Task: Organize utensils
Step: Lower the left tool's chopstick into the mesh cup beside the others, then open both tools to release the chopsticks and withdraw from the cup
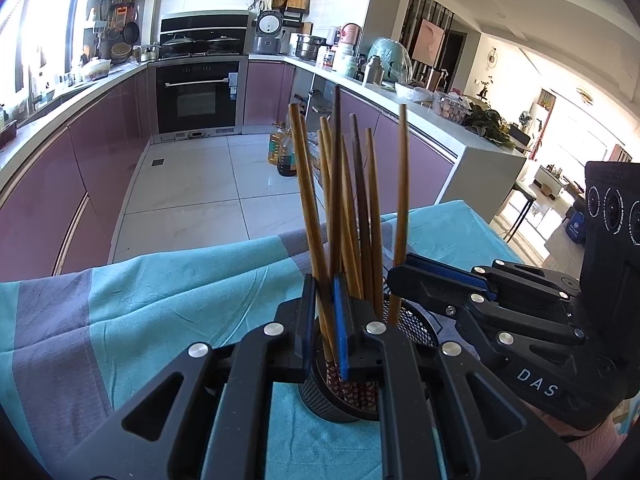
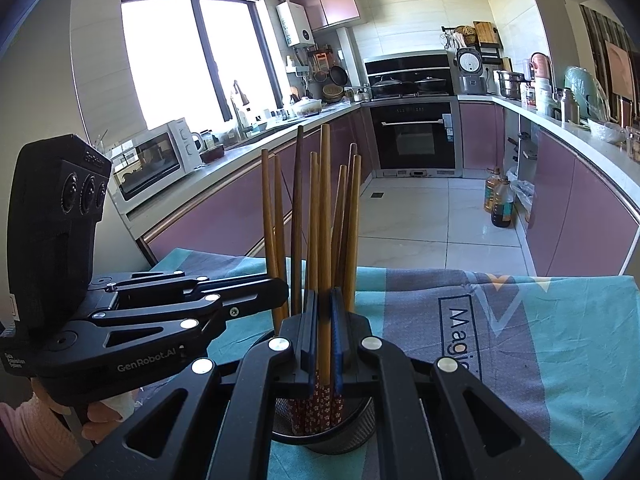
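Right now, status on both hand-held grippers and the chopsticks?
Left hand-held gripper shut on one chopstick. Right hand-held gripper shut on another chopstick. Rest upright in mesh holder. Nothing blocking.

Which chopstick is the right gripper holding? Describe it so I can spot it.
On the teal cloth stands a black mesh holder full of wooden chopsticks. The right gripper is clamped on one upright chopstick, the tallest light-brown one, in the middle of the bunch.

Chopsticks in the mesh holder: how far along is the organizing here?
Mostly done: a bundle of chopsticks stands upright in the mesh holder. In hand: the left gripper and right gripper each pinch one. Left: releasing both. No loose utensils show on the cloth.
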Demonstrator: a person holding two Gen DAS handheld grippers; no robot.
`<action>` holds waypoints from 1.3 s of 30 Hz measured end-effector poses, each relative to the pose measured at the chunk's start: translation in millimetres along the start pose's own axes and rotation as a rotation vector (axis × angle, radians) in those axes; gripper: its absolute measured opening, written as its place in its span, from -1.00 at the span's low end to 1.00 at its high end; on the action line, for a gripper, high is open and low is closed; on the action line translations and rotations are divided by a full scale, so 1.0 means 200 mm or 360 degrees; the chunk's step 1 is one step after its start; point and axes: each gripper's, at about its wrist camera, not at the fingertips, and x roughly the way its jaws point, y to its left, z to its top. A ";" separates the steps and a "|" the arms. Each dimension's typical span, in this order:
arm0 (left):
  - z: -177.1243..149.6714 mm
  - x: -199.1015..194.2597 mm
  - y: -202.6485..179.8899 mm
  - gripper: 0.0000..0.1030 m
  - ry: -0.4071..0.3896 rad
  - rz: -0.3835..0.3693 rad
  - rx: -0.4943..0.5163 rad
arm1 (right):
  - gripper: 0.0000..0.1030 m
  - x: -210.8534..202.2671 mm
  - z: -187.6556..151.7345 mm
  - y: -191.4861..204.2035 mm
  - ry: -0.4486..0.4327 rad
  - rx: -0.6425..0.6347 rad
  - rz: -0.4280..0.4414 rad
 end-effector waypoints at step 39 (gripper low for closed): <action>-0.14 -0.14 0.05 0.34 -0.0152 0.0114 -0.0031 | -0.18 -0.03 -0.10 -0.03 -0.0041 0.0022 -0.0065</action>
